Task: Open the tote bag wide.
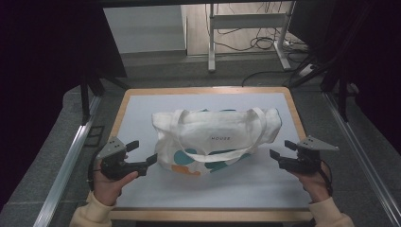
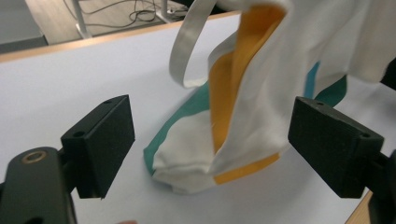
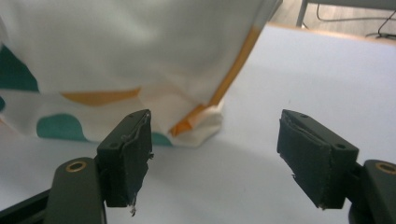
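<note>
Here the table (image 1: 288,189), a pale surface with a wooden rim, is carrying a cream tote bag (image 1: 213,139) that is lying on its side across the middle, a little nearer the far edge than the near one. The bag is showing teal and orange patches along its lower side, small dark lettering on its upper face, and two cream straps (image 1: 222,156) looping across it toward the near edge. In the left gripper view one strap (image 2: 184,44) is curling up off the surface, and the bag's corner (image 2: 219,140), folded with an orange band and a teal edge, is sitting ahead of the jaws. The left gripper (image 1: 143,155) is hovering near the left edge with its jaws spread wide and nothing between them; its tips are sitting just beside the bag's left end without clearly touching the cloth. The right gripper (image 1: 283,149) is hovering near the right edge, jaws likewise wide and empty, near the bag's right end but apart from it. In the right gripper view the bag's bottom corner (image 3: 198,123) is lying just beyond the left-hand pad. A hand (image 1: 111,187) in a cream sleeve is holding each gripper from the near edge.
</note>
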